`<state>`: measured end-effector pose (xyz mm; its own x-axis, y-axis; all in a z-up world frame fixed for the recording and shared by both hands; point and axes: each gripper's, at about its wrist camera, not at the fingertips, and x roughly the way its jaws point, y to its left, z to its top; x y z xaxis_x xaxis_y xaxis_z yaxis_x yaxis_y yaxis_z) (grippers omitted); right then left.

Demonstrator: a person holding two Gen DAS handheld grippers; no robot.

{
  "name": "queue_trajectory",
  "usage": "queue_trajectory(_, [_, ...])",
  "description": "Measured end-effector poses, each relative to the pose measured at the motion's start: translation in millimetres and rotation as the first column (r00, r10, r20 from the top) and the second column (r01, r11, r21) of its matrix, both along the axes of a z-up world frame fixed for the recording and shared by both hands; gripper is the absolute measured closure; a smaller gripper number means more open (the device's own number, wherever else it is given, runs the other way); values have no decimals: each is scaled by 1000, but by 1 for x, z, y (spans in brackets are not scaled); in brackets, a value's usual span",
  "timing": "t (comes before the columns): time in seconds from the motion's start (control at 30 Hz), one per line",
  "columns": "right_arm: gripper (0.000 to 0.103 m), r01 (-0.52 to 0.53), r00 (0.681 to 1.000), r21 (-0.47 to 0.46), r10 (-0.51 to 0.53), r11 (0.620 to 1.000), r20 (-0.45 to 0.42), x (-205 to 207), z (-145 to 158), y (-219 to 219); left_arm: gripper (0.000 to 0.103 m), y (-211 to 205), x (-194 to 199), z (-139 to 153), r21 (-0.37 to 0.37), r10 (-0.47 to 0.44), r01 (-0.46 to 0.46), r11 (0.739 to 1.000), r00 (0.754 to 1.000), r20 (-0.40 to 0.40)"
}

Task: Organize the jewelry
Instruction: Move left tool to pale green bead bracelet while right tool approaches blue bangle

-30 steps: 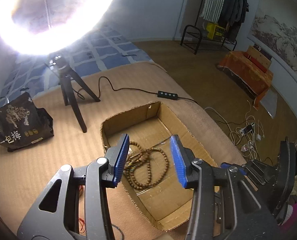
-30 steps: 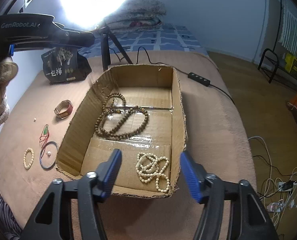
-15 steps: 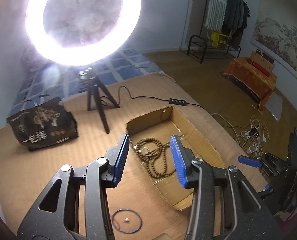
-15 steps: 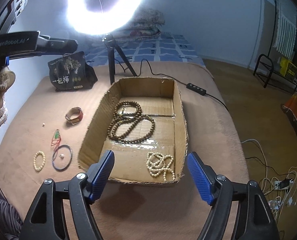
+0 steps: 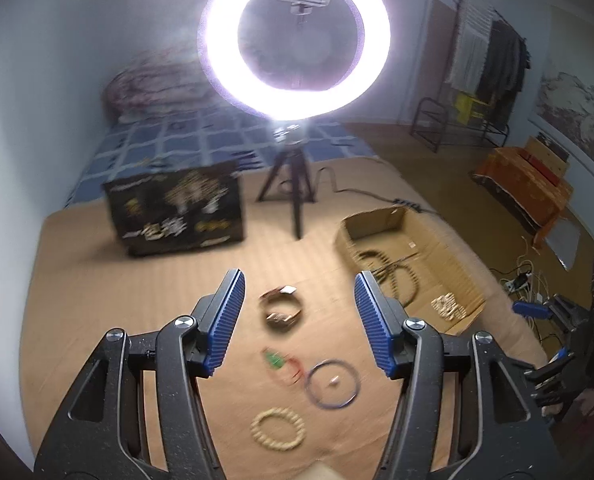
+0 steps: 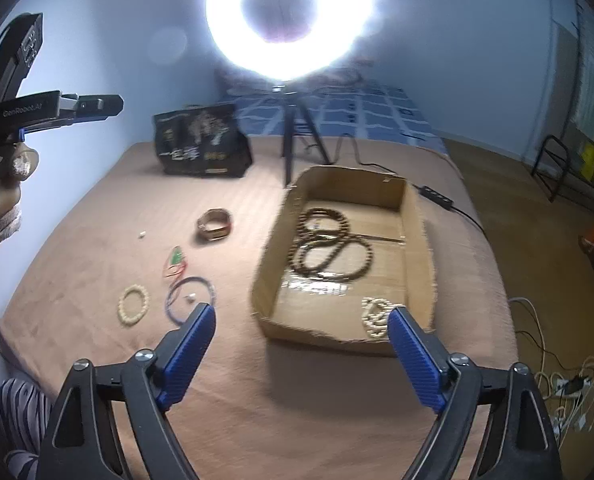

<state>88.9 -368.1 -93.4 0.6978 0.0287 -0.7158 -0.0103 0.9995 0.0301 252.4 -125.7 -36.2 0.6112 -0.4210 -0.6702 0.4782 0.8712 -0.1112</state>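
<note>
The left gripper (image 5: 299, 316) hangs above the bed (image 6: 97, 240), and its jaws are opening with nothing between them. Under it, loose on the brown cover, lie a brown bracelet (image 5: 280, 312), a green pendant on a red cord (image 5: 281, 362), a blue ring bangle (image 5: 332, 383) with a small pale bead inside it, and a cream bead bracelet (image 5: 277, 428). All of them are toward the left side of the bed, apart from the cardboard box (image 6: 417, 248).

The right gripper (image 6: 301, 354) is wide and its jaws are also opening, empty, over the near edge of the bed just before the box. Inside the box, a long dark wooden bead necklace (image 6: 329, 248) is coiled in the middle, and a pale bead necklace (image 6: 373, 312) lies in the near right corner.

At the far edge of the bed stand a ring light (image 5: 293, 36) on a tripod and a black bag (image 6: 203, 148).
</note>
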Motion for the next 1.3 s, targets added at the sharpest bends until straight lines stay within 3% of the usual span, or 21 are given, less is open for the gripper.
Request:
queue_trajectory(0.2, [6, -71, 997, -25, 71, 997, -10, -3, -6, 32, 39, 48, -18, -33, 19, 44, -43, 999, 998, -44])
queue_trajectory(0.33, [3, -103, 994, -27, 103, 994, -21, 0, -15, 52, 37, 62, -38, -66, 44, 21, -17, 999, 996, -88])
queue_trajectory(0.67, [3, -167, 985, -17, 166, 986, -46, 19, -44, 90, 34, 46, -74, -142, 123, -70, 94, 988, 980, -188])
queue_trajectory(1.3, [3, -209, 971, -12, 206, 978, -119, 60, -89, 122, 35, 42, -36, -200, 125, 16, 17, 992, 965, -262])
